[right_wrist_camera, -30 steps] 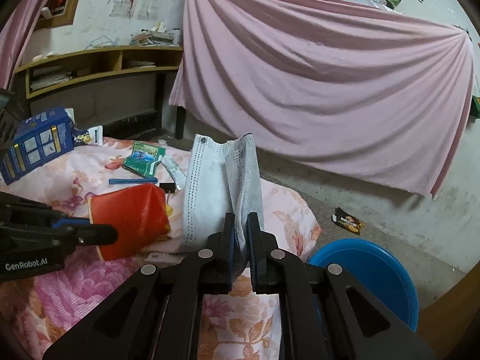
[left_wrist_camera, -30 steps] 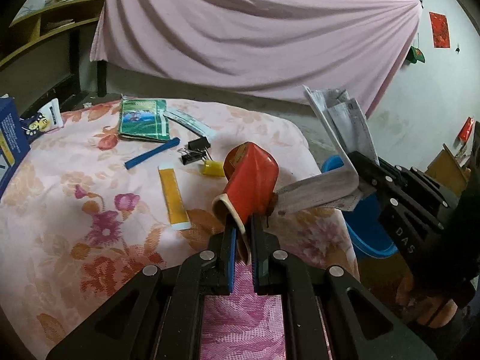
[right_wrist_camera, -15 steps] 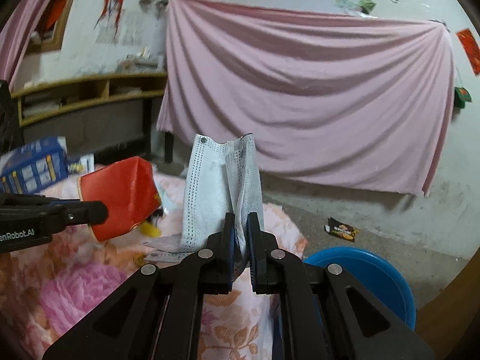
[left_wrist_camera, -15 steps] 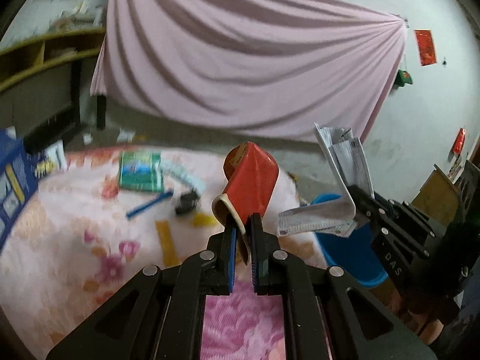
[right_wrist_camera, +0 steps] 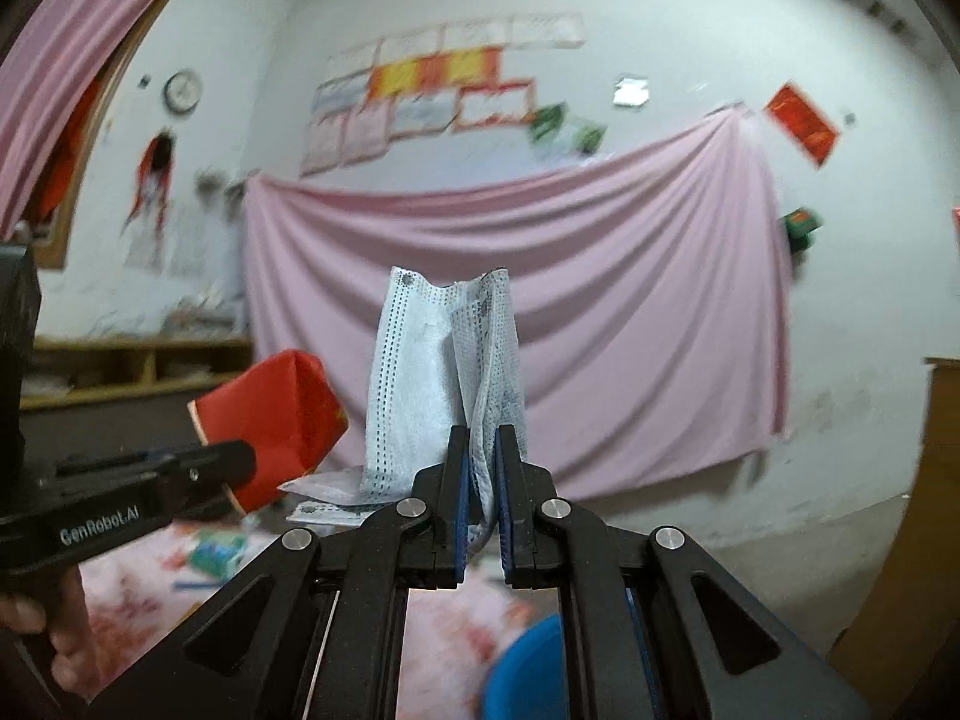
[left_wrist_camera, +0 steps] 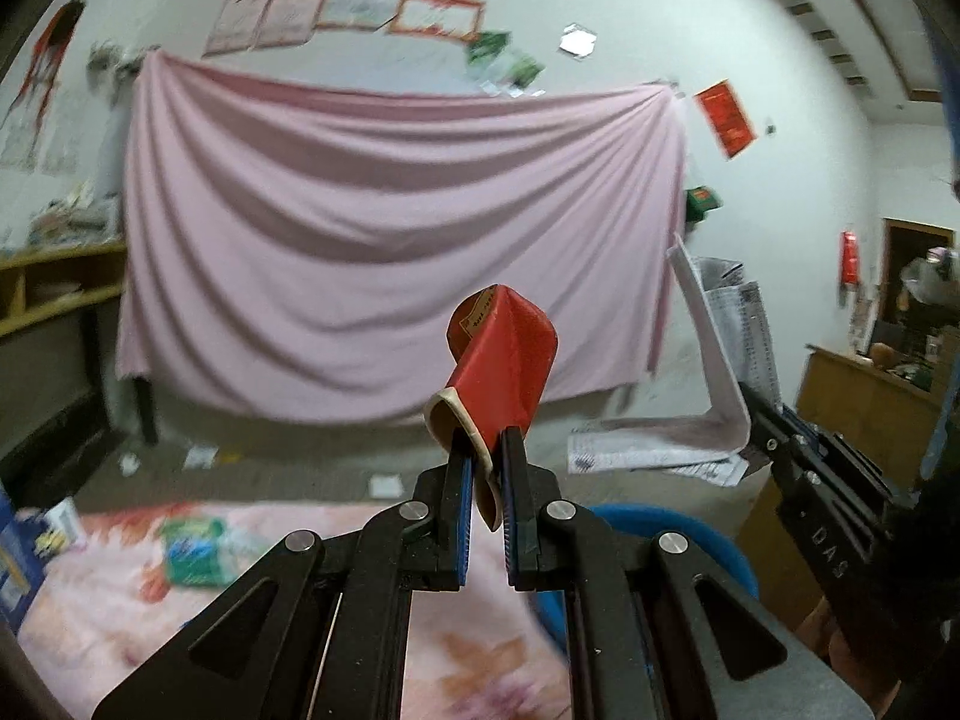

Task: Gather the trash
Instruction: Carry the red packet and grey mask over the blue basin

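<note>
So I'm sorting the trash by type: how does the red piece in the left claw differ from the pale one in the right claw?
The red wrapper is glossy and curled into a stiff loop, while the face mask is pale blue-white, dotted and folded limp. The wrapper shows a tan inner side; the mask is pale throughout. Both stand upright, each pinched at its lower edge by a shut claw, left and right.

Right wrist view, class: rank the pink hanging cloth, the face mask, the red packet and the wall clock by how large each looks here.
Largest to smallest as they look:
1. pink hanging cloth
2. face mask
3. red packet
4. wall clock
The mask and packet are held close to the camera, so they look big; true sizes are unsure.
</note>
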`<state>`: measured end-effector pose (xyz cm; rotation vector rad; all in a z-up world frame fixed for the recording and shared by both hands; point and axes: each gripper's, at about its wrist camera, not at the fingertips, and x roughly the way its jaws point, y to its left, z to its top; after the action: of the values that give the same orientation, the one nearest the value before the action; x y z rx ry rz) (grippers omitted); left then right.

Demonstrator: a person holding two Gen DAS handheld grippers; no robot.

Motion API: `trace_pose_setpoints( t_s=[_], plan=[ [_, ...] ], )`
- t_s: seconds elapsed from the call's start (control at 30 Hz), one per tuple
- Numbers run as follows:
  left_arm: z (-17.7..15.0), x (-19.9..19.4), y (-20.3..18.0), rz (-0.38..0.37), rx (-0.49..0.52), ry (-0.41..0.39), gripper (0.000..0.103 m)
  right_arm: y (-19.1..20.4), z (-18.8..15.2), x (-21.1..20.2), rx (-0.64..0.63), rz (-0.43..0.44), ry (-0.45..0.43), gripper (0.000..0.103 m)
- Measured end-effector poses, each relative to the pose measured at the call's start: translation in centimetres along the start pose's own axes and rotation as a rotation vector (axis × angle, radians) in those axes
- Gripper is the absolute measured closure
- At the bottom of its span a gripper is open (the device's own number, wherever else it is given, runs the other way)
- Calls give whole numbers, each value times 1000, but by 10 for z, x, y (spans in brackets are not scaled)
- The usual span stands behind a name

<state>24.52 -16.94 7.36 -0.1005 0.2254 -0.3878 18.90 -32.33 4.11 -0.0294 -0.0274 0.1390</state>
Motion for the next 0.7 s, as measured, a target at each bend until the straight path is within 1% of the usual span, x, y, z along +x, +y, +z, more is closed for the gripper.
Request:
trace_pose_setpoints(
  t_s=[0.07,0.13,0.2,0.27,0.37,0.4,0.53,0.67,0.7],
  plan=[
    [1,6,-12,-33,20,-19,97,-14,1,-5,10,-51,-26,97],
    [-2,19,-27,-69,41,-31,96,-28,-1,-8,7,-102,-26,97],
    [-7,34,-40,-108,54,-18,96,-39,-4,-8,6,-141,-3,96],
    [-13,45,-54,-135,59,3,96,-54,-11,-5,19,-179,51,96],
    [-24,66,-73,-174,47,81,96,-73,-24,1,38,-213,145,96],
    [-29,74,-79,-184,41,114,96,-80,-30,5,45,-226,191,96],
    [-45,101,-98,-203,25,232,96,-99,-48,10,91,-253,319,96],
    [-56,125,-110,-202,3,345,96,-112,-59,14,125,-255,398,96],
    [-56,129,-113,-201,-2,361,96,-114,-64,13,135,-253,415,96]
  ],
)
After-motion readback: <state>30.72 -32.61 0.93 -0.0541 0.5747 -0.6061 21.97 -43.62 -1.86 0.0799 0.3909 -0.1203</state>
